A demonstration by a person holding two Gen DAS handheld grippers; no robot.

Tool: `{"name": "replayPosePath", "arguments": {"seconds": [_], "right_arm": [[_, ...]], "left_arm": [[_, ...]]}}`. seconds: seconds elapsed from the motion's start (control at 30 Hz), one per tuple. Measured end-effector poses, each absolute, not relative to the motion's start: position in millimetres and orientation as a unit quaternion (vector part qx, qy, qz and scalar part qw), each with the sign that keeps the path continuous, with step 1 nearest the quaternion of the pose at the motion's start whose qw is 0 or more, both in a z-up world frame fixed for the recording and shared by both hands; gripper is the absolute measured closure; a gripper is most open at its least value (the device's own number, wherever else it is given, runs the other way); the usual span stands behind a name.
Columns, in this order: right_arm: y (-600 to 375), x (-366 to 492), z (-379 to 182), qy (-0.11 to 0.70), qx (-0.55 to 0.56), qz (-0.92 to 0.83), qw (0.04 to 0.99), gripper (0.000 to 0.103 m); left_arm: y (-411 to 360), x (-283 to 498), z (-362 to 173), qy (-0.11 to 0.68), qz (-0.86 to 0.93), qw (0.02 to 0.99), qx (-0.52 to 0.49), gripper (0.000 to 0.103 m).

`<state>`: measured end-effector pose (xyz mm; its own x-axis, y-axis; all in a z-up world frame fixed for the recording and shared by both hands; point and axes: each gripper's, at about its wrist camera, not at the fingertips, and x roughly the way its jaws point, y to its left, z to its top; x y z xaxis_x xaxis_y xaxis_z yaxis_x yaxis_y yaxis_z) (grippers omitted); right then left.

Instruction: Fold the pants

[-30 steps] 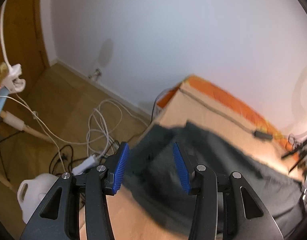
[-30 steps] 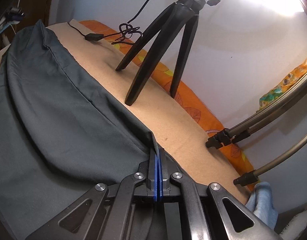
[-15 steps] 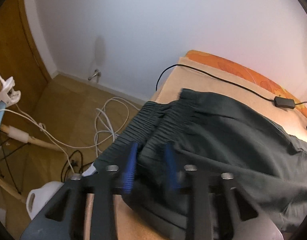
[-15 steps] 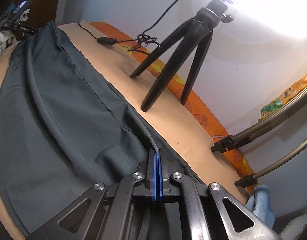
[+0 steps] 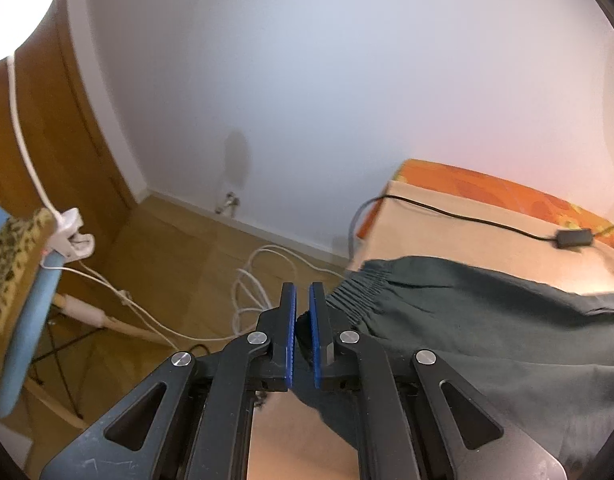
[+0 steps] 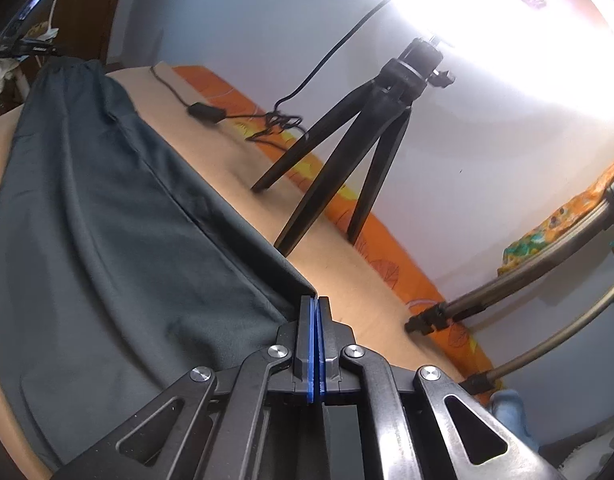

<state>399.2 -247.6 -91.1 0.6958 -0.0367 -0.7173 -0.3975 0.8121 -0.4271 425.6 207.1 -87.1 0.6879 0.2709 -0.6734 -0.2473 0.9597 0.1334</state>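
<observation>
Blue-padded left gripper clenched on the pants at the waistband corner, jaws just closed in, right gripper clamped tight on a far edge, dark pants stretched across the tan table, tripod beyond

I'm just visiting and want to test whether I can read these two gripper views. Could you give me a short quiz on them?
1. True or false: the right gripper has its jaws shut on an edge of the pants.
2. What stands on the beige surface beyond the pants? A) a tripod B) a kettle C) a stack of books
3. Which part of the pants is pinched in the left gripper?

Key:
1. True.
2. A, the black tripod.
3. The gathered elastic waistband end; the jaws have just been closing on cloth there.
</observation>
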Motion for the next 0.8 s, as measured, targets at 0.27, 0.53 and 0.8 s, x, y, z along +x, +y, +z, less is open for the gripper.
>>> {"name": "replayPosePath", "arguments": {"seconds": [0.27,0.53,0.8], "right_arm": [[-241.7,441.8,-114.7,0.419,-0.276,0.092,0.860,0.084],[-277.7,412.1,-75.4,0.398,-0.209,0.096,0.888,0.068],[-350.5,331.6,-13.7,0.373,-0.120,0.084,0.916,0.065]], "left_arm": [[212.6,435.4,-111.8,0.403,0.173,0.898,0.034,0.086],[204.0,402.6,-75.5,0.369,0.146,0.918,0.004,0.075],[120.6,356.0,-33.1,0.340,0.007,0.940,0.009,0.070]]}}
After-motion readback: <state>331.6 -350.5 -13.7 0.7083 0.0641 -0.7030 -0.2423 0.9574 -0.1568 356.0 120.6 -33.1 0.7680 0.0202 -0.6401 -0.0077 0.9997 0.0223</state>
